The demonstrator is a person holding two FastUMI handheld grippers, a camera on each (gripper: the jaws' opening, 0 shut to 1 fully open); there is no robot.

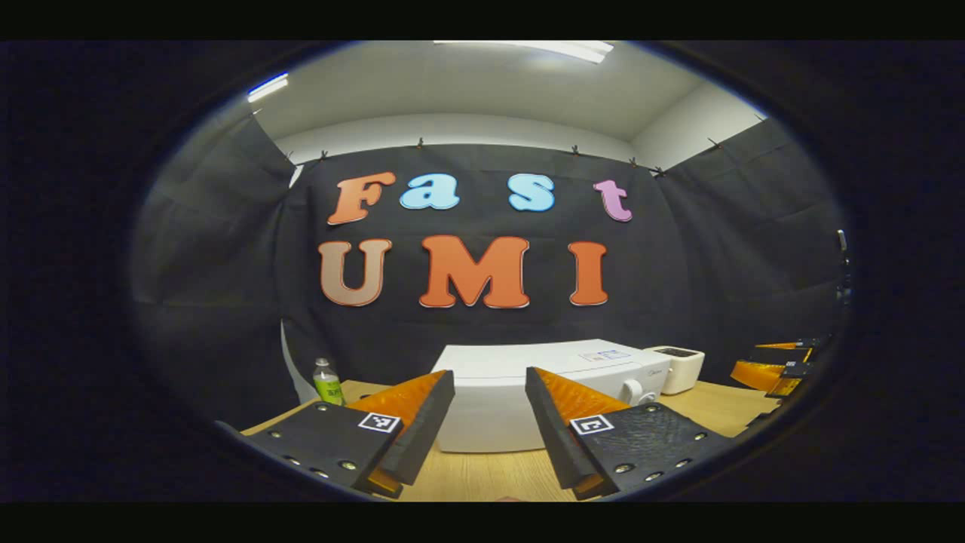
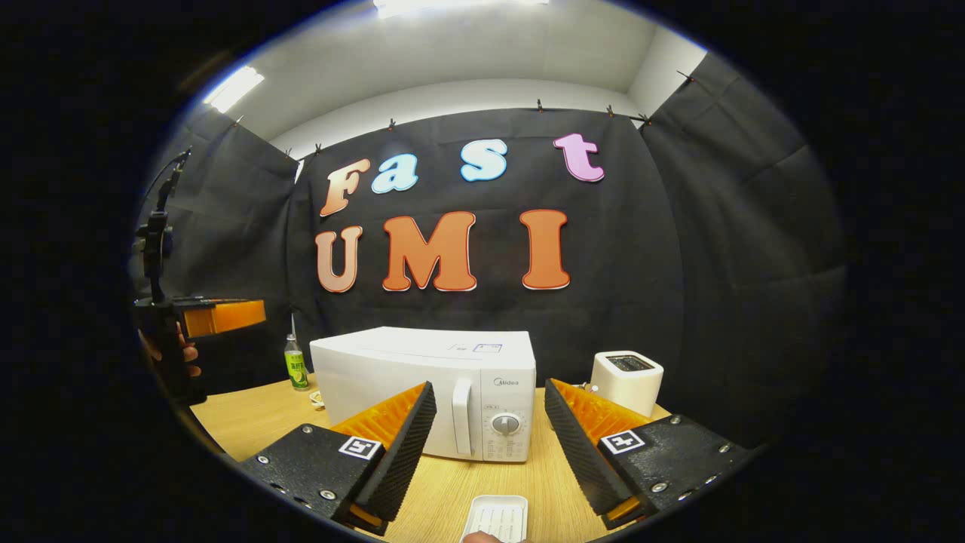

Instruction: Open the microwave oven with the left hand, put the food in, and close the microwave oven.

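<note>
The white microwave (image 2: 426,388) stands on the wooden table (image 2: 249,426) with its door shut; its vertical handle (image 2: 461,406) and dial (image 2: 503,424) face me. A white ribbed dish (image 2: 495,519) lies on the table in front of it, with a bit of something brownish at its near edge. My right gripper (image 2: 490,388) is open above the dish, short of the microwave. In the left gripper view the microwave (image 1: 490,392) sits straight ahead, and my left gripper (image 1: 488,377) is open and holds nothing. The left gripper (image 2: 219,317) also appears at far left, held by a hand (image 2: 170,351).
A white toaster (image 2: 626,381) stands to the right of the microwave, and a green-labelled bottle (image 2: 295,366) to its left near the back wall. The other gripper (image 1: 776,369) shows at the far right of the left gripper view. Bare wood lies in front of the microwave.
</note>
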